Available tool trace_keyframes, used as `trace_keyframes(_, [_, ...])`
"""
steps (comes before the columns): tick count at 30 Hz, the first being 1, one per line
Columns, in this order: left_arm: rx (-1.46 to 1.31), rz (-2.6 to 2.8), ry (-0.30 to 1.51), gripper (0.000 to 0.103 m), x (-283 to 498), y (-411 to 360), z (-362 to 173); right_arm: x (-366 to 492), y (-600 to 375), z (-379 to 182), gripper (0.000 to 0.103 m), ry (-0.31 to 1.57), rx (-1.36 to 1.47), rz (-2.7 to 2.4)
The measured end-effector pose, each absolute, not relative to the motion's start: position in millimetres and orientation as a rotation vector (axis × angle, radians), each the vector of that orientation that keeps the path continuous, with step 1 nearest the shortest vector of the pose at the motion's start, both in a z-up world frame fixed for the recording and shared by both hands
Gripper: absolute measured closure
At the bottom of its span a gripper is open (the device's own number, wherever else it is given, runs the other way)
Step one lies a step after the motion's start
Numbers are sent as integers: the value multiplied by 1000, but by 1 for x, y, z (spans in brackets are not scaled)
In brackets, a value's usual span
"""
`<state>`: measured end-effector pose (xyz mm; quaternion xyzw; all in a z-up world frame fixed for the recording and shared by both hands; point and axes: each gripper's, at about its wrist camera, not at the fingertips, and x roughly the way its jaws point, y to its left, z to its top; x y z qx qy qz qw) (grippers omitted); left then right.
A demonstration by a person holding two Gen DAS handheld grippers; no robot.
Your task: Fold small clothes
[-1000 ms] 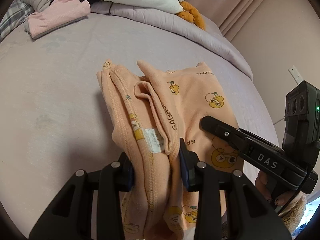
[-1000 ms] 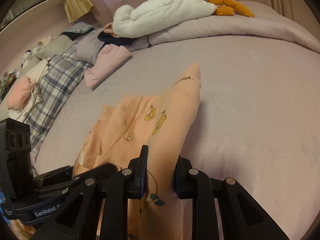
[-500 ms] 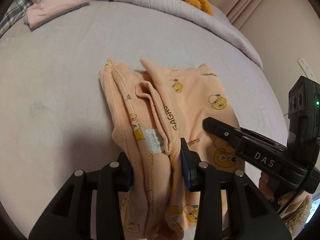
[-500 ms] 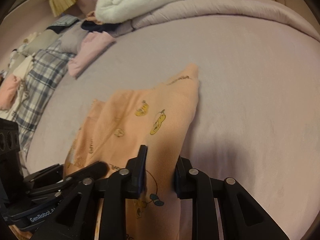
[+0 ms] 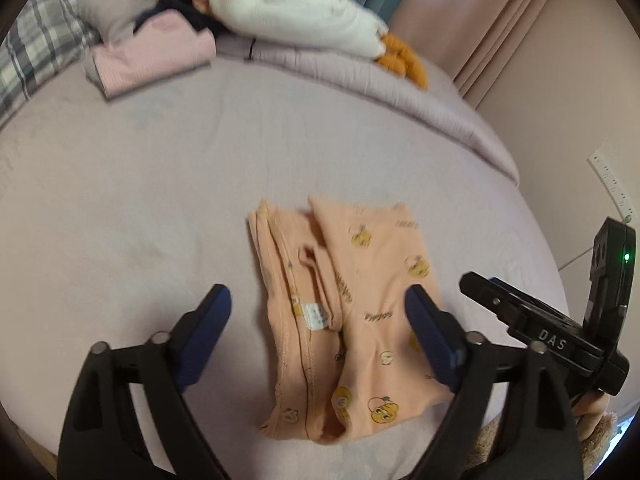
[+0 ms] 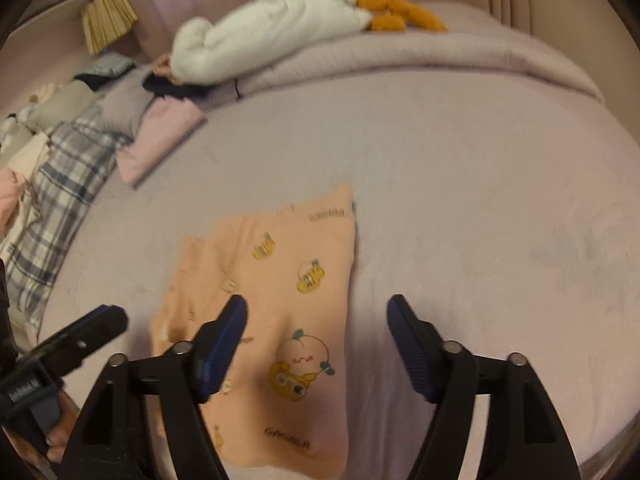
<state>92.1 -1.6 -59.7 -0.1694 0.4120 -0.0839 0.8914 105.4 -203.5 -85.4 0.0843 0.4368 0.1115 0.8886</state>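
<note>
Peach garment (image 5: 344, 320), cartoon-printed, folded, flat on lilac bed (image 5: 120, 208), lower centre of left view; white label facing up. Lower centre-left in right view (image 6: 276, 292).

Left gripper (image 5: 318, 312) released, jaws spread wide either side of garment, holding nothing. Right gripper (image 6: 318, 328) likewise spread, empty, left finger over cloth, right finger over bare sheet.

Pink folded item (image 5: 152, 60) upper left. White plush (image 5: 292, 20) top centre. Plaid cloth (image 6: 56, 188) left edge.

Both wrist views hover low at the bed's (image 5: 120, 200) near edge, facing its far edge, sharing the peach garment (image 5: 344, 312) (image 6: 280, 280).
</note>
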Motion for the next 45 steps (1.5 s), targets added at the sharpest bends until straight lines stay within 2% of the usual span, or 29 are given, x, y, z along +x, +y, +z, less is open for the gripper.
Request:
trace_keyframes(3, [-320,-153,789,0,78,1,-40,92,-208,-66,21,844,164,221])
trace_keyframes(6, [-283,-134,749,1,66,2,-28,79,-212,-52,14,797,162,209])
trace_keyframes(13, [-236,-114,759,1,50,5,-29,69,-208,-48,13,755,123,159])
trace_keyframes(21, [-230,-127,818,1,46,2,-44,61,-190,-58,13,793,105,202])
trace_keyframes(45, [-217,-136,815,1,40,-3,-43,55,-183,-55,13,783,77,185])
